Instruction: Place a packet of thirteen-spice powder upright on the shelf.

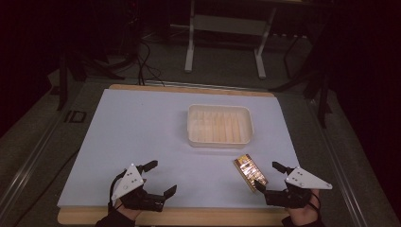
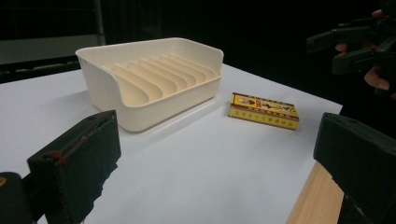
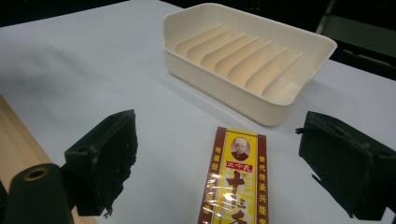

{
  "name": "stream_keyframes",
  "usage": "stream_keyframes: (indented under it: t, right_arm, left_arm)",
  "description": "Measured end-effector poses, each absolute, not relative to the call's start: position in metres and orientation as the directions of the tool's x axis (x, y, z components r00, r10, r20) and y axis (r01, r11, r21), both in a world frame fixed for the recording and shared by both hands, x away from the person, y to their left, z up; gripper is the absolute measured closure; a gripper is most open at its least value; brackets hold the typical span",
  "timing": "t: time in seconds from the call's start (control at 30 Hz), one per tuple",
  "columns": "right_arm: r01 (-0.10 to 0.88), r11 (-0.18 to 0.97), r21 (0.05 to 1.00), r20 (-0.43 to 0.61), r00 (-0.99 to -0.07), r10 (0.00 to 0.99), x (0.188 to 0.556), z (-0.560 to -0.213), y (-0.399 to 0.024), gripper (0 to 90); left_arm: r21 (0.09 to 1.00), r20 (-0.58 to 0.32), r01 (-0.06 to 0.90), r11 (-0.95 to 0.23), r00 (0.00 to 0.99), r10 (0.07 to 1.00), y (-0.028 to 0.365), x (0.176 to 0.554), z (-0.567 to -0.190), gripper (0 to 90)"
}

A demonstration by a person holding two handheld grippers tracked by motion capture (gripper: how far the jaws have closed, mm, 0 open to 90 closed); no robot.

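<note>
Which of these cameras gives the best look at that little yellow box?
The right gripper view: the yellow box lies close between the open jaws, its label readable. The left gripper view shows it smaller, beside the ribbed tray; the high view shows it tiny and glary.

Left gripper point(image 1: 160, 178) and right gripper point(image 1: 269, 176) rest with fingers apart.

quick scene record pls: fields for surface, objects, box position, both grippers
surface: white sheet on a wooden table
tray: cream ribbed plastic tray, empty, upright, toward the far side of the sheet
box: yellow and red packet box, lying flat, apart from the tray, on its near side
left gripper: jaws open, nothing between them, near front left edge
right gripper: jaws open, either side of the box's near end, pads not pressing
</note>
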State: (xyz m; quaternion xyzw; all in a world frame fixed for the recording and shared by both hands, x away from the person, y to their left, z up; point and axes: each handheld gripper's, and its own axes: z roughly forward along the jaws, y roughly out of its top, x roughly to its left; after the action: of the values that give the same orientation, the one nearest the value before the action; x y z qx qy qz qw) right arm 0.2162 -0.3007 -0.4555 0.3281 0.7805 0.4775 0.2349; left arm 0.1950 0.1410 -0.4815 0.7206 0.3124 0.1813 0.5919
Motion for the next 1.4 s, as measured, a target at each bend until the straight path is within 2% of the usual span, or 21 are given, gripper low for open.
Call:
stream_keyframes:
  t: [0.17, 0.43, 0.9, 1.13, 1.23, 1.4]
  right_arm:
    - [0.286, 0.332, 0.899, -0.058, -0.672, 0.738, 0.216, -0.456, -0.301, 11.5]
    - [0.208, 0.404, 0.891, -0.163, -0.682, 0.712, 0.211, -0.46, -0.29, 13.0]
    - [0.214, 0.375, 0.902, -0.114, -0.719, 0.686, 0.212, -0.441, -0.288, 13.3]
    - [0.213, 0.365, 0.906, -0.13, -0.681, 0.72, 0.218, -0.427, -0.289, 11.5]
    - [0.174, 0.345, 0.923, -0.141, -0.679, 0.72, 0.22, -0.421, -0.29, 11.5]
    - [0.226, 0.36, 0.905, -0.127, -0.665, 0.736, 0.229, -0.412, -0.289, 11.5]
  left_arm:
    - [0.967, -0.108, 0.234, -0.104, 0.741, 0.663, 0.14, 0.195, -0.481, 1.6]
    - [0.967, -0.107, 0.233, -0.104, 0.742, 0.662, 0.14, 0.194, -0.481, 1.6]
    - [0.966, -0.106, 0.235, -0.11, 0.745, 0.659, 0.14, 0.195, -0.482, 1.6]
    - [0.965, -0.098, 0.232, -0.121, 0.749, 0.655, 0.138, 0.194, -0.482, 1.6]
    - [0.965, -0.097, 0.231, -0.122, 0.75, 0.655, 0.138, 0.194, -0.482, 1.6]
    - [0.965, -0.102, 0.235, -0.118, 0.747, 0.657, 0.138, 0.195, -0.483, 1.6]
